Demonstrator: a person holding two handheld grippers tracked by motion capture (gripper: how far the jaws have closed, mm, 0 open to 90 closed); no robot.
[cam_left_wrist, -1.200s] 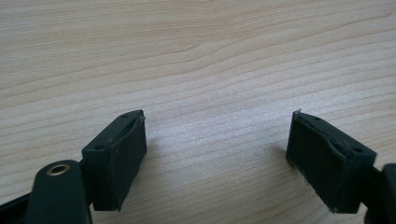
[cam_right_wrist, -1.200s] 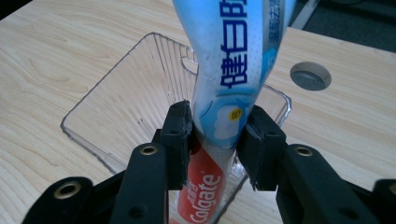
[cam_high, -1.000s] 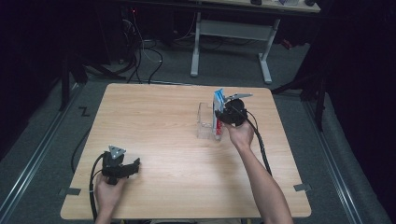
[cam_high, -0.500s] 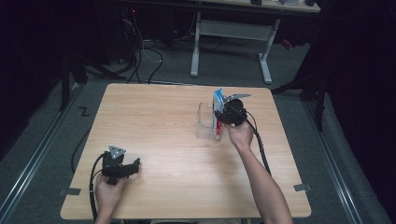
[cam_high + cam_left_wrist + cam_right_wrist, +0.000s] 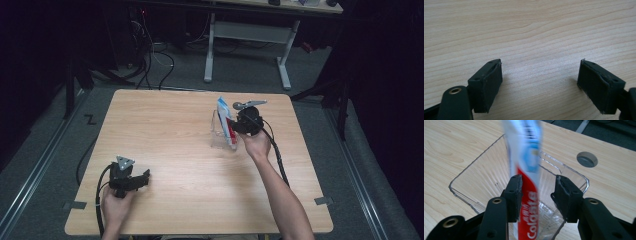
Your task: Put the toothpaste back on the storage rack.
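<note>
- Unmoved since the earlier frame: both hands; right gripper point(image 5: 537, 192) jaws just been opening, toothpaste tube point(image 5: 527, 182) between them, right pad clear of it.
- Tube upright in clear holder point(image 5: 474, 177), right of centre in high view.
- Left gripper point(image 5: 540, 82) wide open, empty, over table point(image 5: 529, 30), lower left.

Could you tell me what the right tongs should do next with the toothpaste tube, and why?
Probably lift straight up and away. The right tongs have just been opening; the toothpaste tube stands inside the clear container between the jaws, with a gap showing at the right pad, so it looks released.
</note>
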